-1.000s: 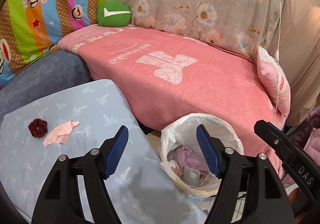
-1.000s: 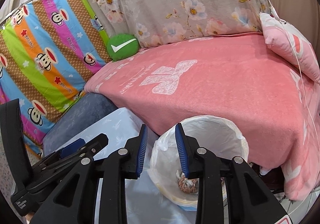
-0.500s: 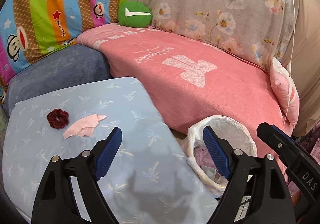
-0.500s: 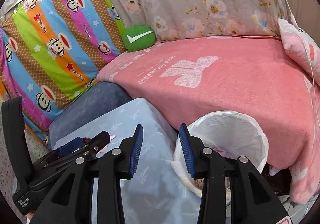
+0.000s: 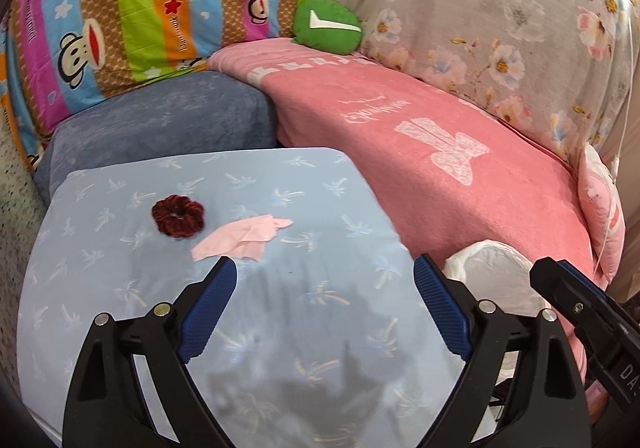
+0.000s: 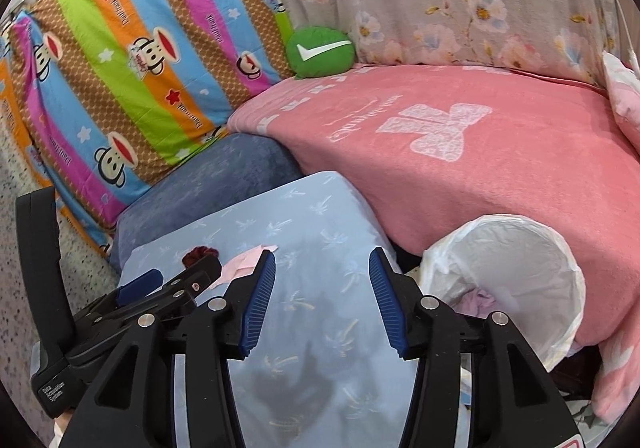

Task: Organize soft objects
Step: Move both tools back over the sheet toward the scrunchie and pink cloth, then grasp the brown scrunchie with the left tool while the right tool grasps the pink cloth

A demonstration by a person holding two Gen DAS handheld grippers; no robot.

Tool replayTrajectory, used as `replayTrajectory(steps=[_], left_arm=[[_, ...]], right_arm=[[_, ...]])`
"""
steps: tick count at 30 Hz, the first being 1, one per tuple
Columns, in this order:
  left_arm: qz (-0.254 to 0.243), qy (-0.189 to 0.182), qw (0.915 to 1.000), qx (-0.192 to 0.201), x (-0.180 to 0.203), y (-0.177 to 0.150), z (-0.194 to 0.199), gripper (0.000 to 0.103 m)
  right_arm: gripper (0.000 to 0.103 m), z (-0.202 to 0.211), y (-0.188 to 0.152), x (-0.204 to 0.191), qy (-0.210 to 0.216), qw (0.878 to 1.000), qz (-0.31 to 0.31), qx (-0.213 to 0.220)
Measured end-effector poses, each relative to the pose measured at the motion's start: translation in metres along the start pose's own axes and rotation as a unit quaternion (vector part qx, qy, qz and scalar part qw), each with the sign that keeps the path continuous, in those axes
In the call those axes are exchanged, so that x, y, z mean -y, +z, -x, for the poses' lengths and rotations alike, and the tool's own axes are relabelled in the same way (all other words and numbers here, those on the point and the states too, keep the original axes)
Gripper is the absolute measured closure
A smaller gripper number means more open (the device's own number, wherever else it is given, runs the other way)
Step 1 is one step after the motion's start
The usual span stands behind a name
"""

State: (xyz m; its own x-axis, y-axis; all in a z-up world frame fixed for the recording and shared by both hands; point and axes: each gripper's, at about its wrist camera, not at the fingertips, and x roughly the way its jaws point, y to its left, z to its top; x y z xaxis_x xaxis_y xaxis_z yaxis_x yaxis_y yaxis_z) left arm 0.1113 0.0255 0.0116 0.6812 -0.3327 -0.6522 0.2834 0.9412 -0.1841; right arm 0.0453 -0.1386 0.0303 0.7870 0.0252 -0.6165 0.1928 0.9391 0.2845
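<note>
I had both grippers above the light blue surface (image 5: 320,207), w/ palm-tree print on its cover. The left gripper (image 5: 324,304) was spread wide and its jaws were opening more, nothing between them, only the blue cover below. The right gripper (image 6: 322,296) was approx. half spread, jaws also opening, and empty too. In the right wrist view I saw the left gripper low at the left side, just beside mine.

The soft things lay on the surface, in front of the left gripper: a dark red scrunchie (image 5: 178,215) and a pink cloth (image 5: 240,238), crumpled, close to each other but I could not tell if they touched. In the right view the scrunchie (image 6: 200,252) and the cloth (image 6: 246,260) were partly hidden behind the left gripper's tip.

At the right of the surface stood a bin w/ white bag (image 6: 520,248); inside it I saw some purple-pink fabric. Behind was a sofa w/ pink blanket (image 5: 460,167), a green round cushion (image 5: 328,27) at the back, a striped monkey-print sheet (image 6: 140,67) at left.
</note>
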Motion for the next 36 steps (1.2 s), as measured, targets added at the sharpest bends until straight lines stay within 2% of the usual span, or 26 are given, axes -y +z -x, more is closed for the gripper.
replayTrajectory(steps=[11, 16, 22, 30, 36], left_arm=[[0.046, 0.043, 0.9979, -0.013, -0.07, -0.001, -0.014, 0.014], [0.057, 0.082, 0.9947, -0.025, -0.106, -0.001, -0.031, 0.014], [0.079, 0.109, 0.99, -0.042, -0.148, 0.006, -0.059, 0.014], [0.116, 0.118, 0.9842, -0.063, -0.188, 0.023, -0.11, 0.014], [0.126, 0.119, 0.9816, -0.08, -0.196, 0.027, -0.147, 0.014]], right_arm=[[0.047, -0.057, -0.011, -0.057, 0.024, 0.998, 0.039, -0.047], [0.047, -0.099, -0.018, -0.079, 0.036, 0.995, 0.043, -0.079], [0.047, -0.161, -0.026, -0.105, 0.039, 0.991, 0.057, -0.113], [0.047, -0.245, -0.025, -0.125, 0.026, 0.988, 0.06, -0.139], [0.047, -0.292, -0.026, -0.128, 0.014, 0.986, 0.053, -0.155]])
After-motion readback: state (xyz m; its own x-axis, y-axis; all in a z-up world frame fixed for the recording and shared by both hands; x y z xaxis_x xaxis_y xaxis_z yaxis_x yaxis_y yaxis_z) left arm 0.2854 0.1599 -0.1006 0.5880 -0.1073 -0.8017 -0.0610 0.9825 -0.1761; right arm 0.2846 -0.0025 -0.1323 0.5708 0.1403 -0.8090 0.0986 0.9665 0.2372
